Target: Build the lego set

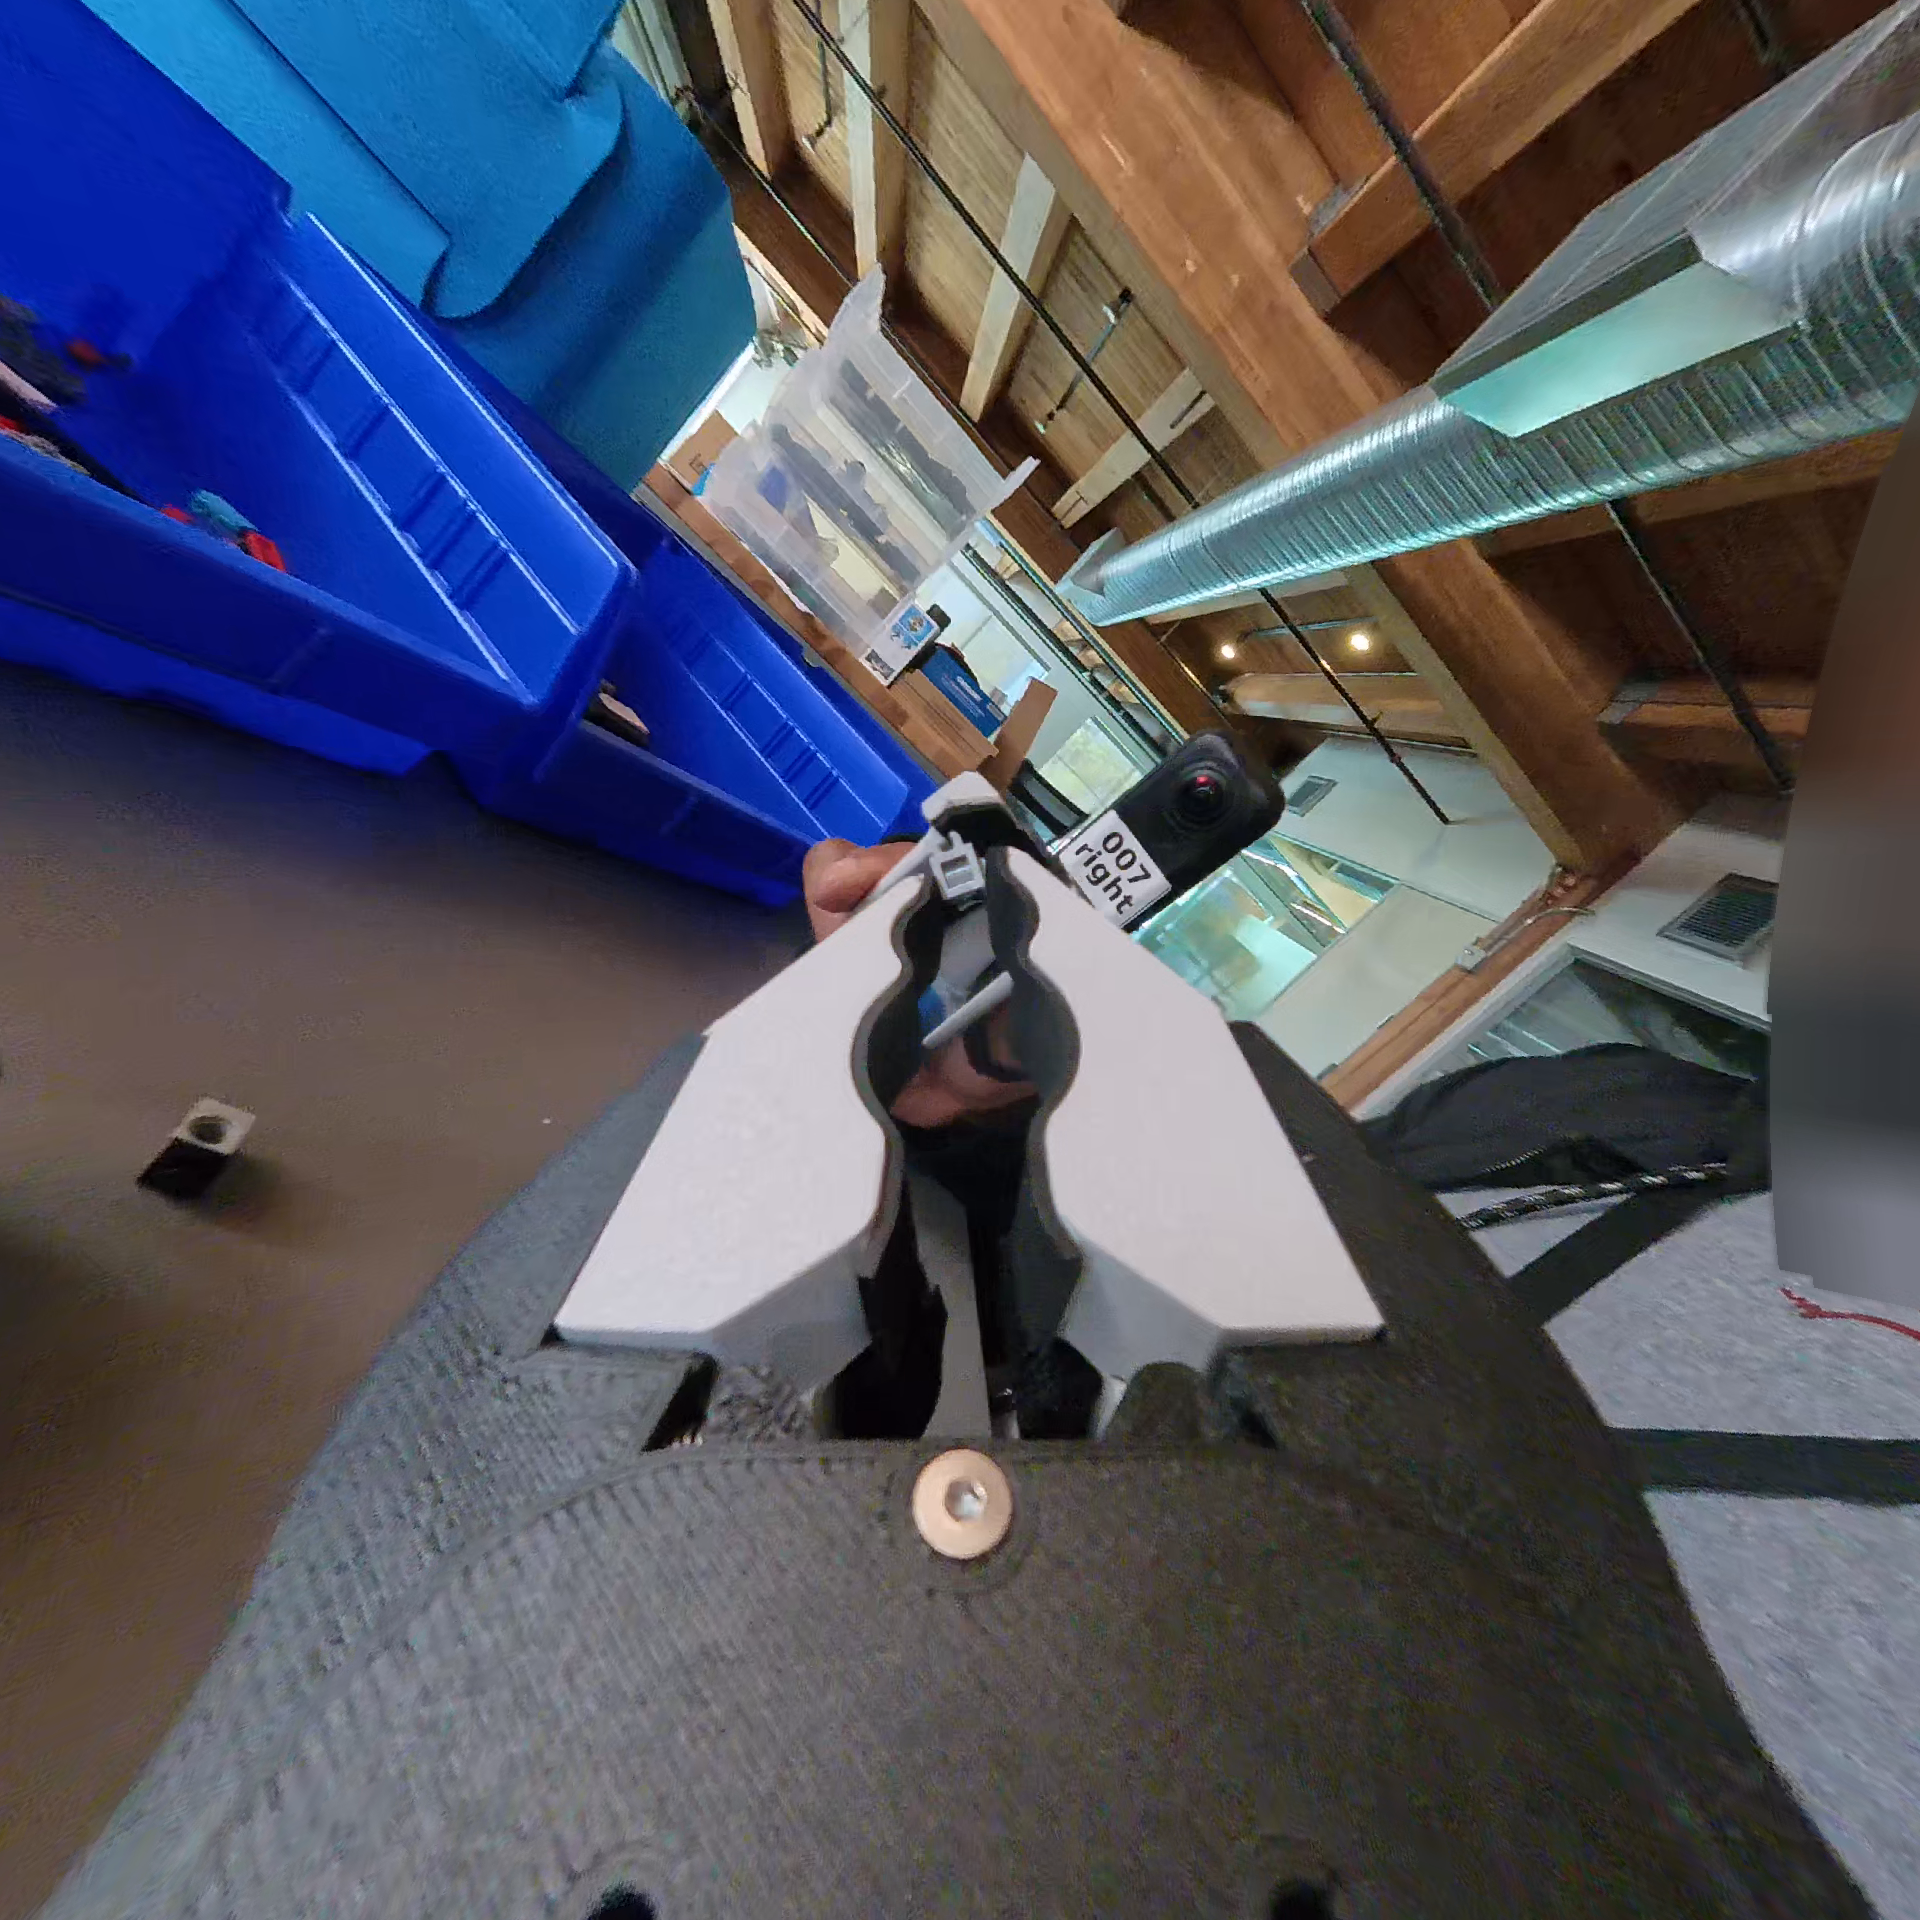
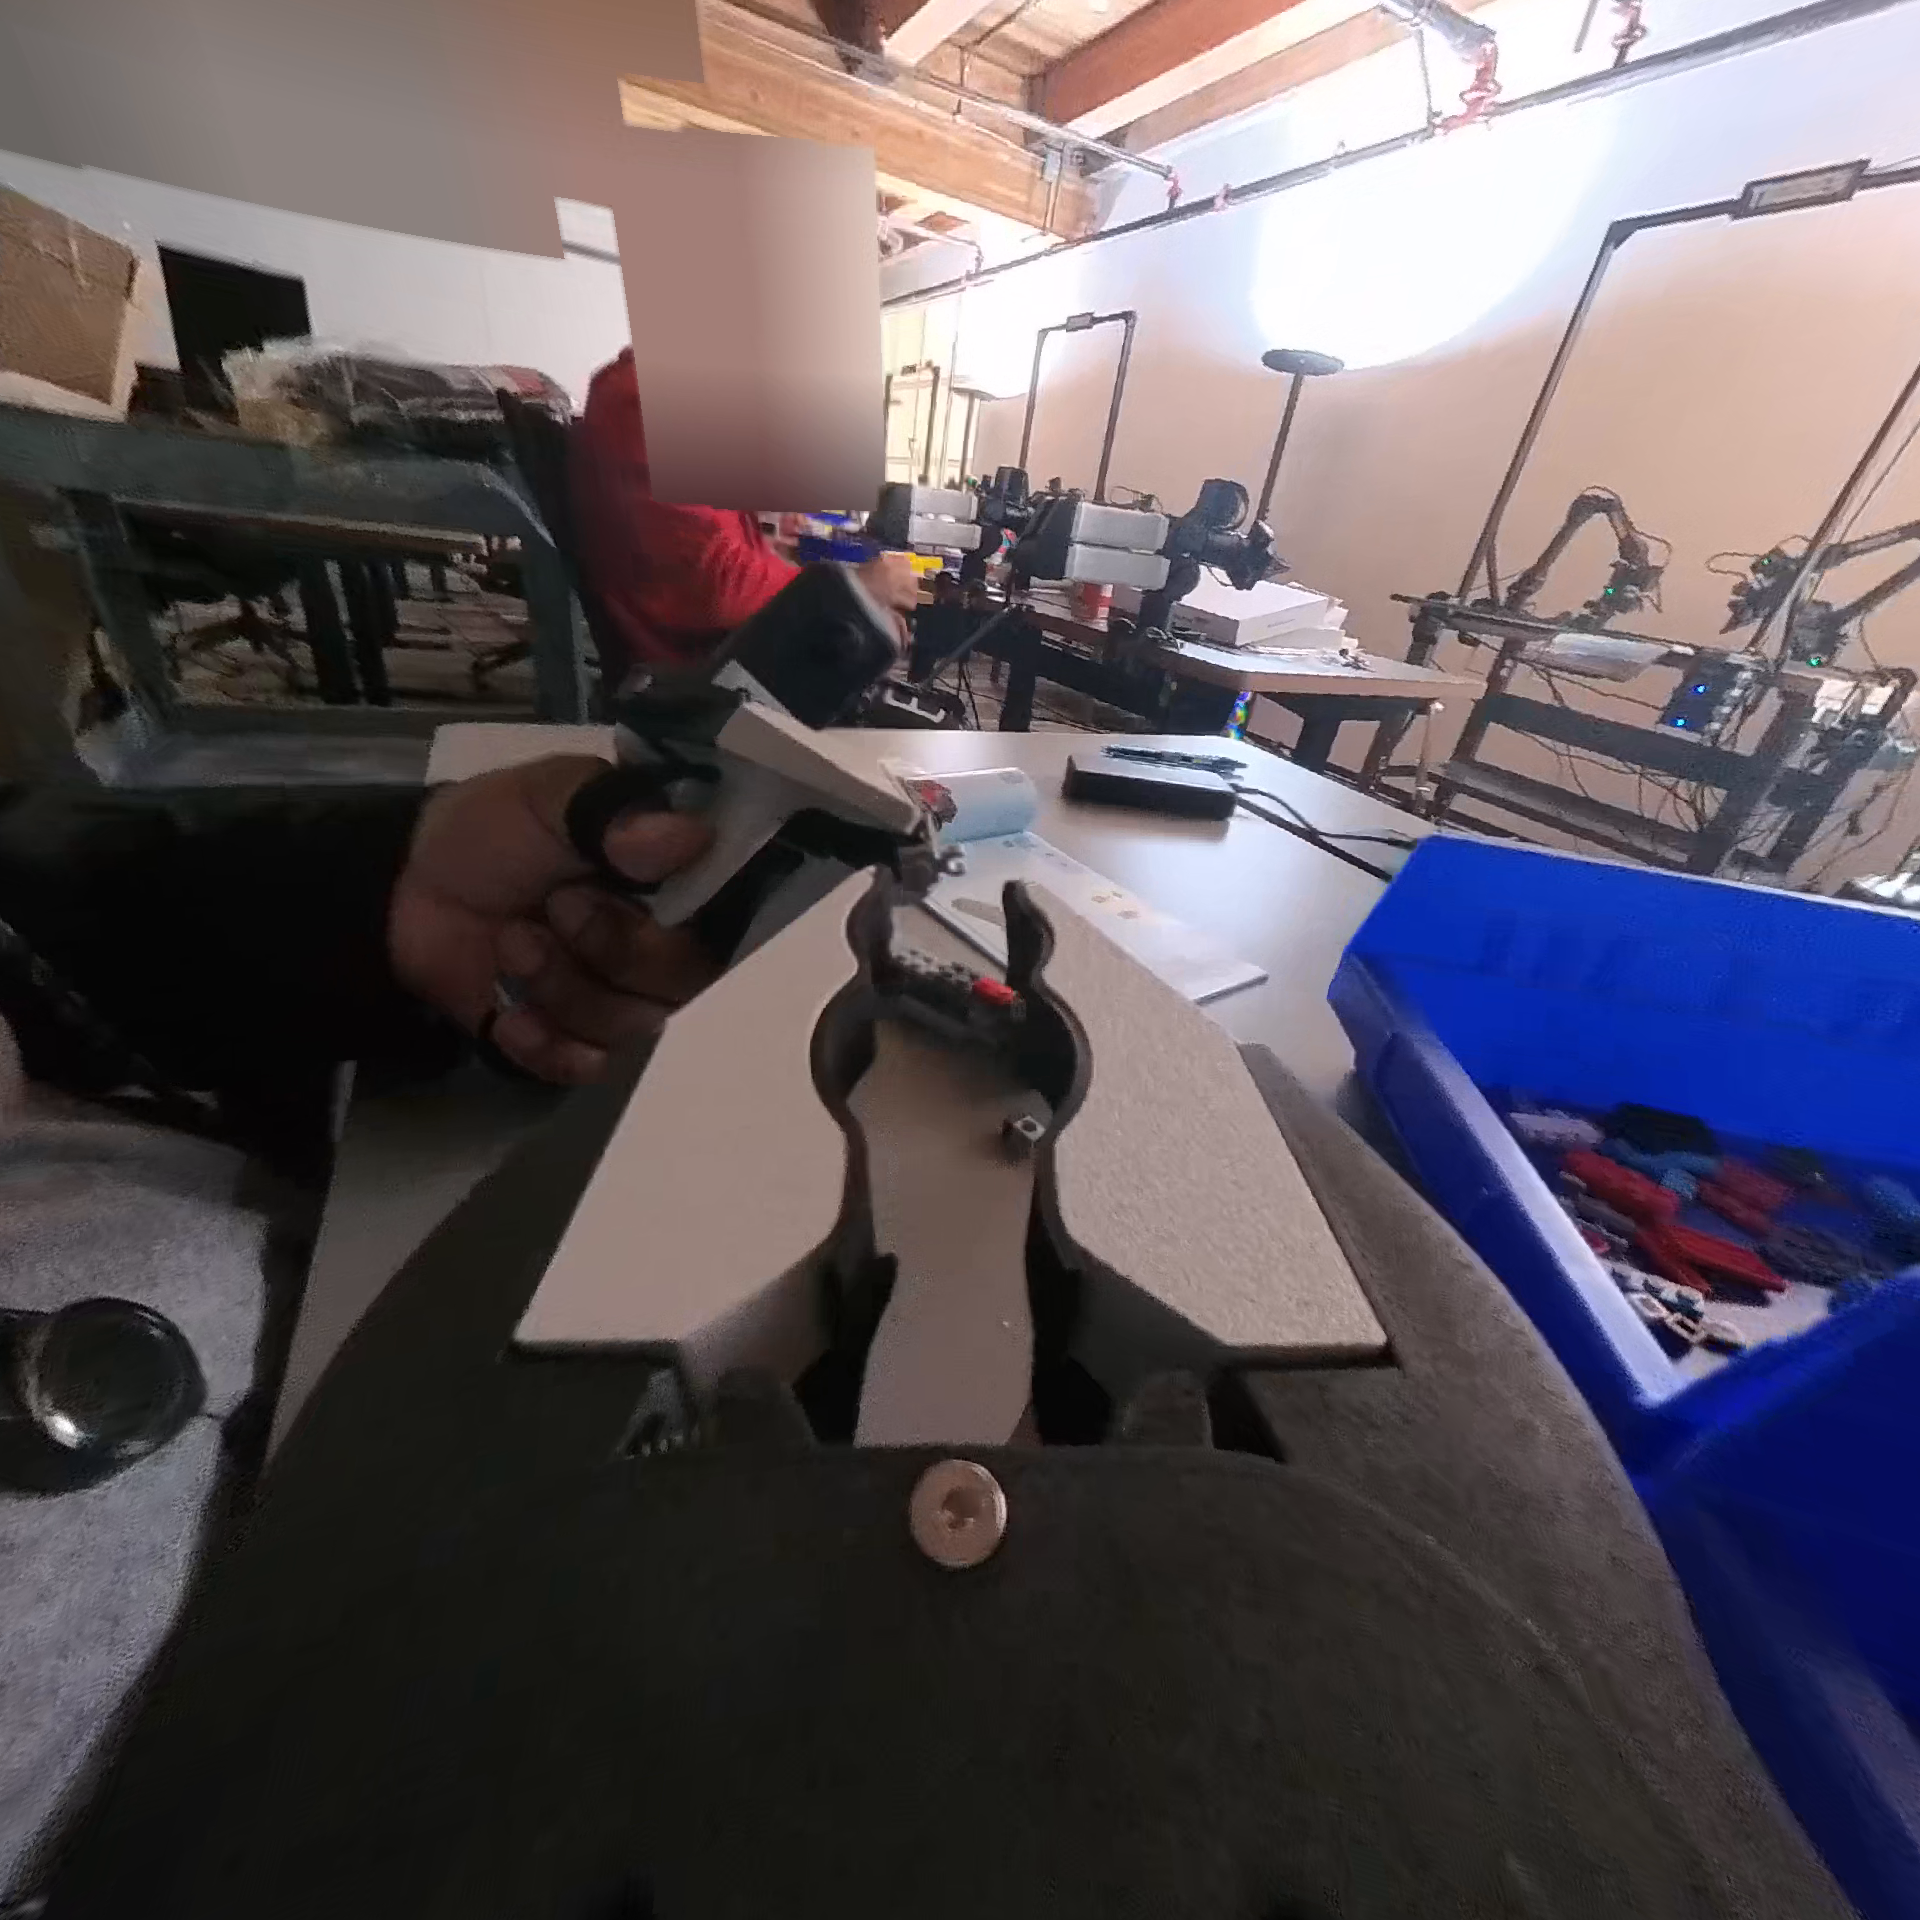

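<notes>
On the grey workshop table (image 2: 1299, 894) we find both tools raised: left gripper (image 1: 961, 883) clenched on a small grey piece (image 1: 958, 871), presenting it; right gripper (image 2: 940, 914) released, presumably to receive.

A flat black box (image 2: 1148, 798) lies on the counter (image 2: 1226, 894) at twelve o'clock, a cable running from it toward two o'clock. Just at its nine o'clock sits a pale blue roll (image 2: 987, 802). Beyond, at one o'clock, a white carton (image 2: 1262, 613) rests on another bench. In the left wrist view, a ribbed silver duct (image 1: 1455, 457) crosses wooden ceiling beams (image 1: 1195, 187) at one o'clock, and clear storage tubs (image 1: 862, 468) stack up at twelve.
</notes>
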`<state>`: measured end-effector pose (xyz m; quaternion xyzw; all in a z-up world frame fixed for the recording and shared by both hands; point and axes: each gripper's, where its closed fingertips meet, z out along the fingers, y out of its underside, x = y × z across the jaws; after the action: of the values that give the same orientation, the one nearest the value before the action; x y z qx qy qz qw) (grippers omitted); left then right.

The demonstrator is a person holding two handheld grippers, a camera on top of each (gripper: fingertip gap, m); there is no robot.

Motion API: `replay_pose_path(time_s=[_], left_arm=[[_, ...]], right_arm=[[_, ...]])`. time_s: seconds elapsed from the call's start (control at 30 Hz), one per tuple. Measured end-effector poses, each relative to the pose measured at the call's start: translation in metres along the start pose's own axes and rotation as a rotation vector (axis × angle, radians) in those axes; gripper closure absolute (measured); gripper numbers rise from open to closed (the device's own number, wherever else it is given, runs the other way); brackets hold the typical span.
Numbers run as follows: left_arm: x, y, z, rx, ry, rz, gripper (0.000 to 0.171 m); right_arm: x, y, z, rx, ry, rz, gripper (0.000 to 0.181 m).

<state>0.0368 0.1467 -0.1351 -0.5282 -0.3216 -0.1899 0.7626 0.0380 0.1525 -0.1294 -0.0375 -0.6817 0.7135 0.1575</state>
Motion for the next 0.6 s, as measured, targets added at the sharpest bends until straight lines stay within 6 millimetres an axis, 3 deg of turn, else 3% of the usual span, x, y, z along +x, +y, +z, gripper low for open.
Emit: replay_pose_path(time_s=[0.2,0.27,0.6], left_arm=[[0.004,0.013,0.007,-0.072,0.026,-0.027,0.162],[0.005,0.015,0.008,-0.085,0.031,-0.035,0.162],[-0.008,0.009,0.007,-0.025,-0.092,0.026,0.163]], right_arm=[[-0.012,0.008,0.009,-0.05,-0.005,-0.128,0.155],[-0.011,0.007,0.008,-0.045,0.001,-0.132,0.165],[-0.001,0.015,0.012,-0.111,0.123,-0.176,0.166]])
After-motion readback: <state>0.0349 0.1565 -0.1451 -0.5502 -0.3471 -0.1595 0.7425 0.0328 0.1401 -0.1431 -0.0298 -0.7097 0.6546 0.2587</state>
